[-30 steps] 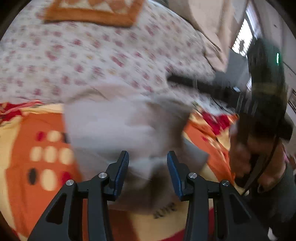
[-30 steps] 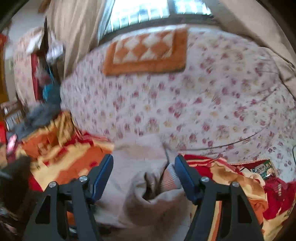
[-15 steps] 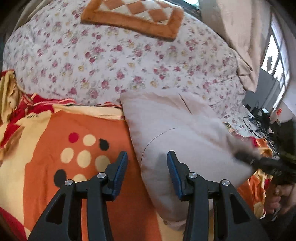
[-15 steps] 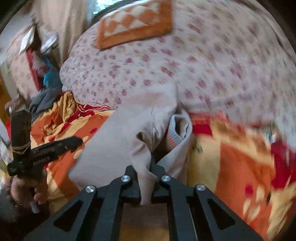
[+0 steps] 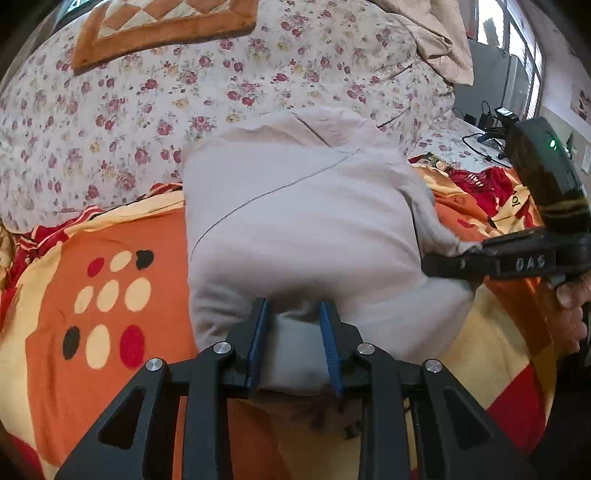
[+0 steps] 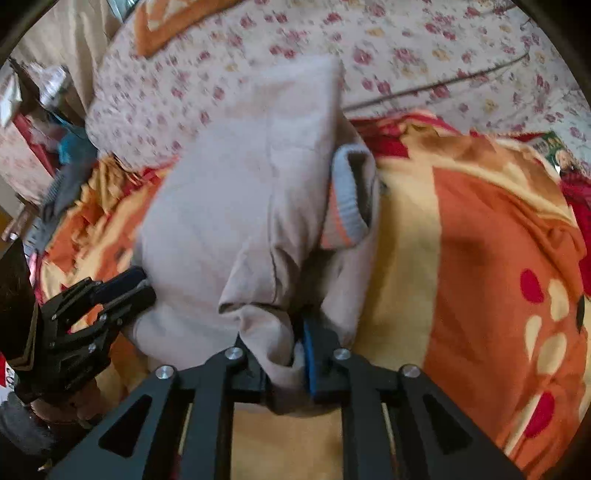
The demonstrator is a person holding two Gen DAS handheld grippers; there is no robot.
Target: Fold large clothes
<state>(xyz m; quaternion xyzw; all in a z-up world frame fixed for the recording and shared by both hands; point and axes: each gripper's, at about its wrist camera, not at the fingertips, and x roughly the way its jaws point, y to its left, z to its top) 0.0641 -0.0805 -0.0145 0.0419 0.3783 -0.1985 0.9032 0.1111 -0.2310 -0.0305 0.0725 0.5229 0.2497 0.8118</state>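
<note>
A beige sweatshirt [image 5: 295, 221] lies folded lengthwise on an orange and yellow blanket [image 5: 110, 295]. My left gripper [image 5: 294, 314] has closed its blue pads on the garment's near edge, with a fold of cloth between them. In the right wrist view the sweatshirt [image 6: 236, 192] shows its grey and orange cuff [image 6: 345, 199]. My right gripper [image 6: 291, 332] is shut on a bunched fold at the near end. The right gripper also shows in the left wrist view [image 5: 443, 260], and the left gripper in the right wrist view [image 6: 136, 284], at the garment's left edge.
A floral bedsheet [image 5: 184, 92] covers the far half of the bed, with an orange checked mat [image 5: 155, 26] on it. A beige curtain [image 5: 432, 40] hangs at the far right. Cables and devices [image 5: 491, 125] lie on a side surface. Piled clothes [image 6: 70, 155] sit at left.
My left gripper moved in to the garment's near edge and closed on it. My right gripper stays shut on the fold and has shifted, pulling the sweatshirt along.
</note>
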